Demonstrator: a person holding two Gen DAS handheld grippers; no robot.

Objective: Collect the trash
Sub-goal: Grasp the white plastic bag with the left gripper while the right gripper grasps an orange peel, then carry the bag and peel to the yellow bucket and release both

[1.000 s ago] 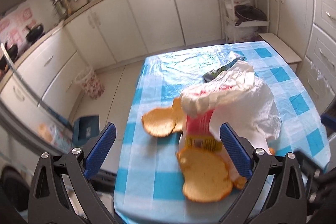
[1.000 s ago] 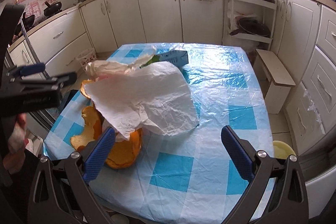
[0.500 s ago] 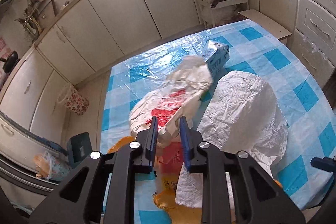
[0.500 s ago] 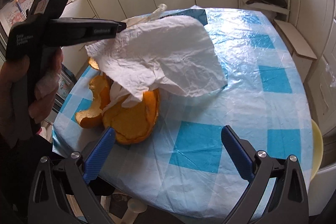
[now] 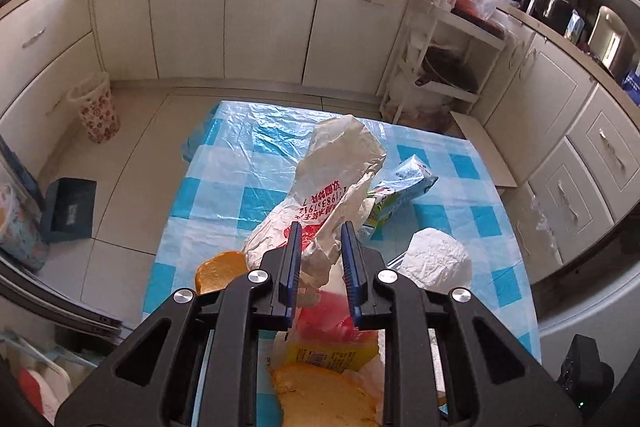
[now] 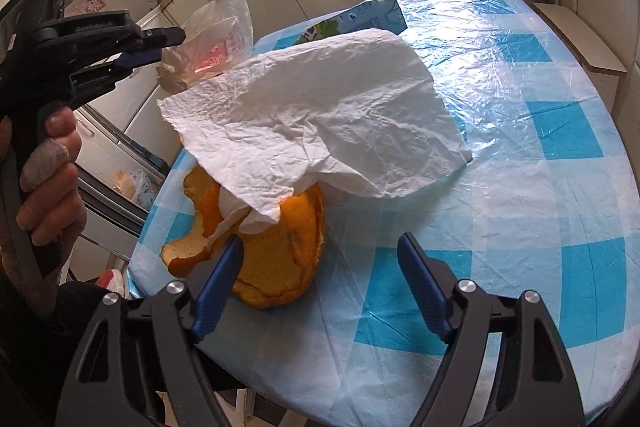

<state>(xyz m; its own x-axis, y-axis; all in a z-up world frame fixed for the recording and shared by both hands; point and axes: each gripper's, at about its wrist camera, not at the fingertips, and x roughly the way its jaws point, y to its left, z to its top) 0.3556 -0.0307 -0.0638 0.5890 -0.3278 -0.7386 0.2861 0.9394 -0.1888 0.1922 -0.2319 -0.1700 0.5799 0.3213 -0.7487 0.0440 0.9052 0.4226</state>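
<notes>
My left gripper (image 5: 321, 229) is shut on a white plastic bag with red print (image 5: 340, 163), which hangs bunched between its blue pads above the table's left end. From the right wrist view, that gripper (image 6: 160, 47) holds the bag (image 6: 216, 39) up beyond the tissue. My right gripper (image 6: 320, 241) hovers low over the orange peels (image 6: 280, 267); its jaws are closing. Its left pad touches the peel's edge and the right pad stands free over the cloth. A crumpled white tissue (image 6: 320, 115) drapes over the peels. A blue milk carton (image 6: 360, 15) lies behind it.
The table wears a blue-and-white checked plastic cover (image 6: 520, 187). A floral waste bin (image 5: 96, 111) and a blue dustpan (image 5: 68, 211) sit on the floor to the left. A white shelf rack (image 5: 440, 67) and a low bench (image 6: 576, 39) stand past the far end. A person's hand (image 6: 48, 195) grips the left tool.
The left gripper has gone from wide open to shut on the plastic bag and swung with it. The right gripper has dropped closer to the orange peels and its jaws have narrowed.
</notes>
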